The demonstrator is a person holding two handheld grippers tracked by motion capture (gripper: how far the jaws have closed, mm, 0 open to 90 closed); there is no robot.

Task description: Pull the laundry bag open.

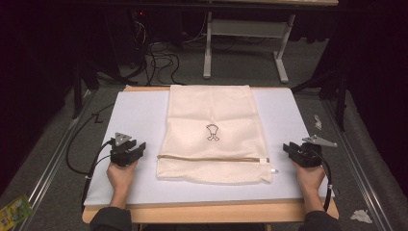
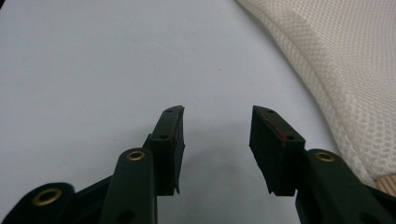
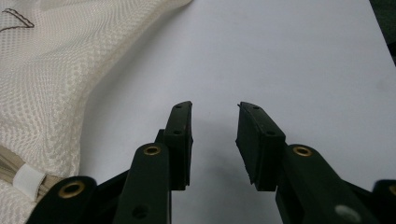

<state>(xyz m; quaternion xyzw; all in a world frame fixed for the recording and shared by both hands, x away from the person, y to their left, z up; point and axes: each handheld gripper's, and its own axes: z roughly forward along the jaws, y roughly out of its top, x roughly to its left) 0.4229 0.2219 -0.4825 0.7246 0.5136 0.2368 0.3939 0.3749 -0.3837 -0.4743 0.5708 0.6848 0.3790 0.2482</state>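
A cream mesh bag [image 1: 211, 132] is lying flat in the middle of a white mat [image 1: 134, 120] that is covering the wooden table [image 1: 207, 211], its long side running away from the person. A small dark outline emblem [image 1: 212, 131] is sitting near the bag's centre, and a tan zipper [image 1: 211, 158] is running across it close to the near edge, ending at a white tab [image 1: 263, 160] on the person's right. The left gripper [image 1: 140, 145] is resting on the mat just left of the bag's near corner, and the right gripper [image 1: 288, 147] is resting just right of the zipper's end; each is apart from the fabric. The left gripper view is bringing out the honeycomb weave and the thick folded hem of the bag [image 2: 345, 70], with that gripper [image 2: 217, 135] standing partly open and holding nothing, bare mat showing between the jaws. The right gripper view is showing the zipper's white tab [image 3: 29, 181] up close and part of the emblem [image 3: 16, 19], while that gripper [image 3: 215, 135] is likewise partly open and empty over plain mat.
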